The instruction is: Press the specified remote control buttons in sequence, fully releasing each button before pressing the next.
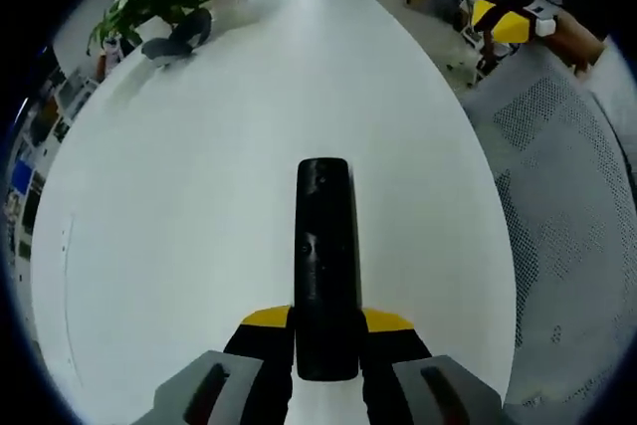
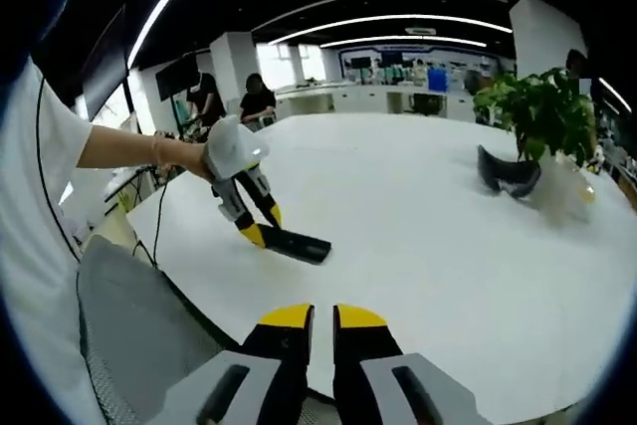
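Between the left gripper (image 1: 325,340) jaws: near end of the black remote (image 1: 324,266), clamped from both sides, yellow tips flush on its long edges. Far end sticks out forward along the jaw axis, over the white table (image 1: 199,196). From the right gripper view the remote (image 2: 295,243) lies flat on or just above the tabletop near the table's edge; can't tell if it's touching. Left gripper (image 2: 257,226) comes down on it at an angle, held by the person's hand (image 2: 234,151).

Right gripper (image 2: 322,320): jaws nearly together, thin gap, nothing in them. Hangs at the table (image 2: 418,216) edge, well apart from the remote.

Handling guess: rigid plastic bar, light, smooth glossy shell, so likely slippery under a side pinch. An end grip leaves a long lever, and a press near the far end will probably pivot or tip it unless it's backed by the table. Keep it flat on the surface, hold on the long edges, clear of the button face. Buttons too dark to make out. Press with a closed tip, straight down, light force, full lift-off between presses.

Further out: potted plant (image 2: 542,111), a dark headset-like object (image 2: 508,174) beside it, mesh chair (image 1: 557,206) at the table's side, people in the background.
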The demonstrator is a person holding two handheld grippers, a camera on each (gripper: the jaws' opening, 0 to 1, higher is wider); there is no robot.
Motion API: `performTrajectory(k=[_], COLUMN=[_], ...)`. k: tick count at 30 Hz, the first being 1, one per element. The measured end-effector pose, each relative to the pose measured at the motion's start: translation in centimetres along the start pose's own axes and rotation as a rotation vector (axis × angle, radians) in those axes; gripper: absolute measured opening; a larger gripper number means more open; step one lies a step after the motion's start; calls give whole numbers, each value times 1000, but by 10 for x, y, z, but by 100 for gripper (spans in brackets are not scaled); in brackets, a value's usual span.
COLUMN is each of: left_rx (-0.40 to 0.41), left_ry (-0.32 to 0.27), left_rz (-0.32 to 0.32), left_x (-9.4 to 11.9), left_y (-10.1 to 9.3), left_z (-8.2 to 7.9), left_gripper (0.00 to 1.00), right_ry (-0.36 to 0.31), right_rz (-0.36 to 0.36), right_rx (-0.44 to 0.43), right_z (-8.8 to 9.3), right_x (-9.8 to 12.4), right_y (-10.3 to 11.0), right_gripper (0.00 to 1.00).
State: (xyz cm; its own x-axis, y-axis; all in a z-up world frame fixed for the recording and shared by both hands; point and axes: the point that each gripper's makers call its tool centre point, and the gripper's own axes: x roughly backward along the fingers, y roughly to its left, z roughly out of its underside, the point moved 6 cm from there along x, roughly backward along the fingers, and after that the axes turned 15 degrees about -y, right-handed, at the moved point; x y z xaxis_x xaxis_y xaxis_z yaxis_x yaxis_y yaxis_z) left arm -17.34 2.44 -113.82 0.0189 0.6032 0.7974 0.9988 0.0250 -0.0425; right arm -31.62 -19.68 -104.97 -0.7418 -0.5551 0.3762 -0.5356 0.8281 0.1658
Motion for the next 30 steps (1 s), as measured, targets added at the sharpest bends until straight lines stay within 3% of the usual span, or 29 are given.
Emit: performTrajectory(k=[4,7,19,30], left_rx=[6,3,9,-7], left_ry=[-17,-23,-56,-53], left_rz=[4,8,23,42], left_x=[-1,-2,-1,-1], left_y=[-14,-23,-61,-83], left_z=[0,0,4,4], left_gripper=[24,24,24,24], right_ry=[138,175,280,315], right_rz=[-89,-125,-253,-375], right_rx=[-12,36,89,183], right_z=[14,18,26,26], right_x=[-14,-24,-50,-74], right_y=[4,6,15,29], right_gripper=[2,0,0,0])
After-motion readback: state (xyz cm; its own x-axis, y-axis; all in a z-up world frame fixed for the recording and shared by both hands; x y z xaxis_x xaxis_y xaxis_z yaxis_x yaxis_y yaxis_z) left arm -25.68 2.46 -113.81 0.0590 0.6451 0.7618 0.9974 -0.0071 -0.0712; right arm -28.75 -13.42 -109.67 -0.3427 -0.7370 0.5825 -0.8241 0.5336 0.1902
